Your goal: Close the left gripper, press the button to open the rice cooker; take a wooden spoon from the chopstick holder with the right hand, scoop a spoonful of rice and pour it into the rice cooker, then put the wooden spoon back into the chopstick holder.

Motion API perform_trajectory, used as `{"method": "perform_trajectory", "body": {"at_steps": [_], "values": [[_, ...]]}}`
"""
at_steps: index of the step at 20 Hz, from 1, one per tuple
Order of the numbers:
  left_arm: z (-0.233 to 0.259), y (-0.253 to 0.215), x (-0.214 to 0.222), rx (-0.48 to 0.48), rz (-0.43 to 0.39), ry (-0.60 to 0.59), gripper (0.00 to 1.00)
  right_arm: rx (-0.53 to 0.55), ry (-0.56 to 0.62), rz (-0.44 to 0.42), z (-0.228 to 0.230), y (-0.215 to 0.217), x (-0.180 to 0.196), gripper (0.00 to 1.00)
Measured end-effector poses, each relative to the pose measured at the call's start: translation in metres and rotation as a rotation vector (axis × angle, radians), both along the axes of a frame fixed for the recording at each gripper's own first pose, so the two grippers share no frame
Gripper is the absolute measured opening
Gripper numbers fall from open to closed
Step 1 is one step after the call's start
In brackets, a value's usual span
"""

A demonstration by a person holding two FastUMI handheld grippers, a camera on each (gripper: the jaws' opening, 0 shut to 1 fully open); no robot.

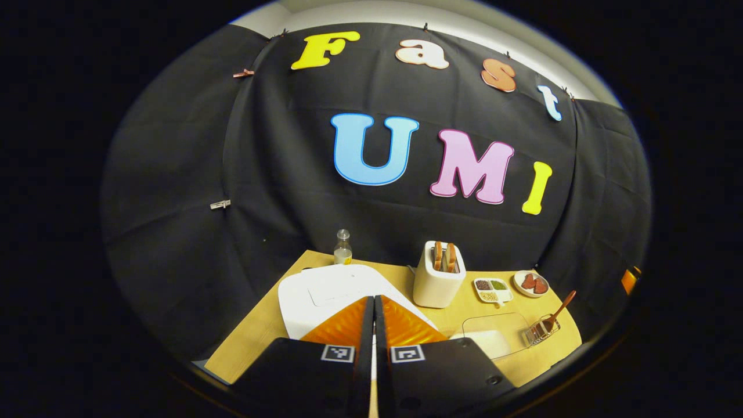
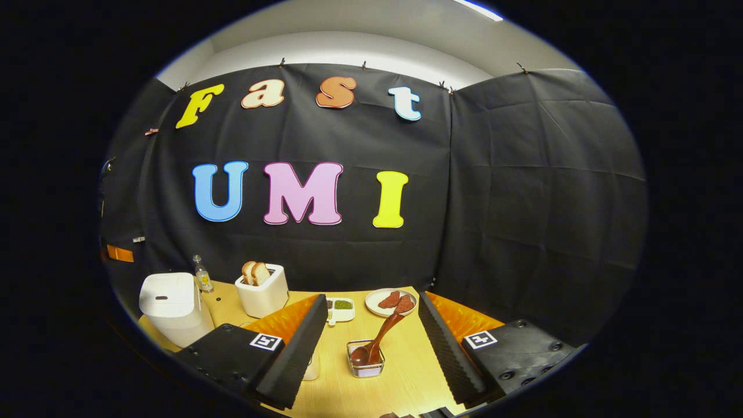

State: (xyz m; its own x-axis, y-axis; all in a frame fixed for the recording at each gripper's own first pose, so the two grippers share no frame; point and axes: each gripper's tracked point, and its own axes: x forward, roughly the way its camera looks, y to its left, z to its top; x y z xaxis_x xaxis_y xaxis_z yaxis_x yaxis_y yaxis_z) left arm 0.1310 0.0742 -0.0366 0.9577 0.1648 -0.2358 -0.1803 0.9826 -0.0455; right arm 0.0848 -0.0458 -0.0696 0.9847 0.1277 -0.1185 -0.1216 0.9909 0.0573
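Observation:
The white rice cooker [image 1: 334,290] sits lid down on the wooden table, just beyond my left gripper [image 1: 373,299], whose fingers are pressed together with nothing between them. It also stands at the far left in the right gripper view as the rice cooker [image 2: 174,305]. A wooden spoon [image 2: 377,339] leans bowl-down in the small wire chopstick holder [image 2: 365,366], straight ahead of my right gripper [image 2: 371,316], which is wide open and clear of it. The clear rice container [image 1: 493,334] lies beside the holder [image 1: 543,330].
A white toaster [image 1: 439,278] with bread slices stands behind the cooker, with a small glass bottle [image 1: 342,248] at the back left. A divided dish of grains [image 1: 493,288] and a plate with red pieces [image 1: 531,283] sit at the back right. Black cloth walls close the booth.

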Motion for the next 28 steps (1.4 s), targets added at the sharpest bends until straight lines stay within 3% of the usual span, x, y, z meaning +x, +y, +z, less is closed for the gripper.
{"method": "perform_trajectory", "body": {"at_steps": [11,15,24,28], "values": [[-0.092,0.016,0.056,-0.039,0.008,0.145,0.07,0.006,0.087,0.014,-0.036,-0.010,-0.008,0.98],[-0.111,0.019,0.058,-0.115,0.038,0.171,0.07,-0.004,0.088,0.008,-0.040,-0.019,-0.006,0.98],[-0.119,0.018,0.058,-0.082,0.069,0.189,0.08,0.013,0.114,0.004,-0.053,-0.031,0.000,0.98],[-0.083,0.019,0.057,-0.002,0.102,0.108,0.10,0.025,0.113,0.002,-0.053,-0.037,0.007,0.98]]}}
